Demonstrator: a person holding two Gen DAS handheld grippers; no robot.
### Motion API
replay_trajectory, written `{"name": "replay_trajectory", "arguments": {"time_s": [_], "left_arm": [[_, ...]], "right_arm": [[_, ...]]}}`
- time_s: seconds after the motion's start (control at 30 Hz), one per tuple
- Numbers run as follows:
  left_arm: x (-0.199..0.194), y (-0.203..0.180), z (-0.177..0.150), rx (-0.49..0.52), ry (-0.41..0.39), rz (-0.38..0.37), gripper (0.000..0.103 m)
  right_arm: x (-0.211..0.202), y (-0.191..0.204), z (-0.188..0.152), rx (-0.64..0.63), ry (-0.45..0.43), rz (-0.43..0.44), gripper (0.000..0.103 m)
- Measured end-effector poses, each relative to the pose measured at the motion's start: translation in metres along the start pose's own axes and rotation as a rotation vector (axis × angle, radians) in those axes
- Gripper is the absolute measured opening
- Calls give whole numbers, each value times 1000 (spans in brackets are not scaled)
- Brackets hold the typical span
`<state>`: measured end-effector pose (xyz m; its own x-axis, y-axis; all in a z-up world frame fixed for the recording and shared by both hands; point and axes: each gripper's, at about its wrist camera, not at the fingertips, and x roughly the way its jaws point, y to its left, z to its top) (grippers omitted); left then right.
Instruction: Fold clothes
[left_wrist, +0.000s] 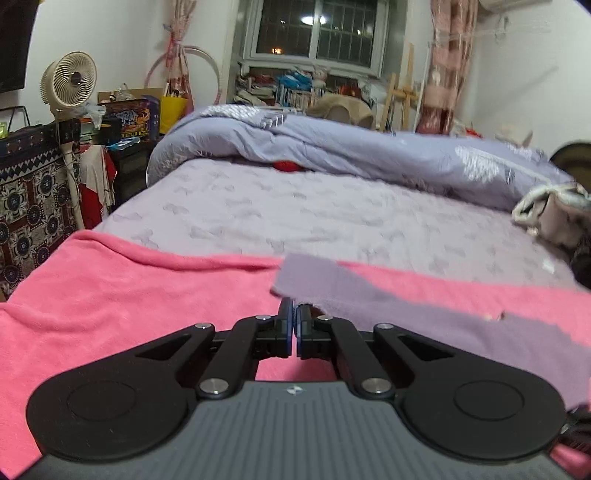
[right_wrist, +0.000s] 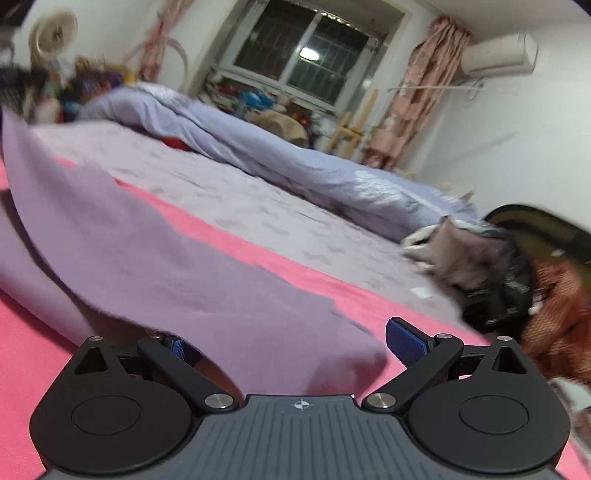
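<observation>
Pinching the purple cloth (left_wrist: 388, 302) just ahead, the left gripper (left_wrist: 294, 314) needed a steady lift; the right gripper (right_wrist: 284, 341) stood wide around its near edge and needed closing, above the pink blanket (left_wrist: 110, 288)

Lilac garment (right_wrist: 207, 273), partly lifted, draped across pink blanket (left_wrist: 110, 295)

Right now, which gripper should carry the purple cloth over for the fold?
Left. The left gripper is shut on an edge of the purple cloth, lifted off the pink blanket. The right gripper is open, cloth lying between its fingers, ungripped.
</observation>
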<state>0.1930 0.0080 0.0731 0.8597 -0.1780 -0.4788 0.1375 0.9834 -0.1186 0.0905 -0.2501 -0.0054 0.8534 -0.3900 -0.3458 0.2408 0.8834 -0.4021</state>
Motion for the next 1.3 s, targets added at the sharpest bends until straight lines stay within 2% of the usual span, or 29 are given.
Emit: {"name": "replay_trajectory", "arguments": {"time_s": [0.07,0.17,0.23,0.3,0.37,0.43,0.47,0.57,0.63,0.8,1.03,1.3], "left_arm": [[-10,0,7,11,-33,5,0],[-19,0,16,19,-62,0,0],[-21,-2,17,31,-60,6,0],[-21,-3,15,38,-49,13,0],[-22,-2,12,35,-31,6,0],[-25,-4,7,37,-21,2,0],[-28,-5,5,46,-20,9,0],[-44,-8,1,61,-25,23,0],[-60,-6,1,58,-31,14,0],[-120,-1,-8,58,-41,-44,3],[-203,-6,-53,31,8,-71,3],[-254,-10,-101,-54,82,-49,6]], "right_arm": [[-2,1,0,0,-5,-18,100],[4,-3,0,12,39,-33,100],[6,-12,-2,42,71,-30,100],[8,-29,-8,92,113,-21,95],[9,-51,-16,160,170,13,26],[9,-69,-21,232,236,118,18],[3,-71,-20,219,225,126,11],[-18,-74,-8,177,159,136,6],[-34,-86,1,212,131,148,5],[-75,-131,2,270,134,209,5],[-148,-161,-33,226,164,262,5],[-176,-169,-88,265,284,297,5]]}}
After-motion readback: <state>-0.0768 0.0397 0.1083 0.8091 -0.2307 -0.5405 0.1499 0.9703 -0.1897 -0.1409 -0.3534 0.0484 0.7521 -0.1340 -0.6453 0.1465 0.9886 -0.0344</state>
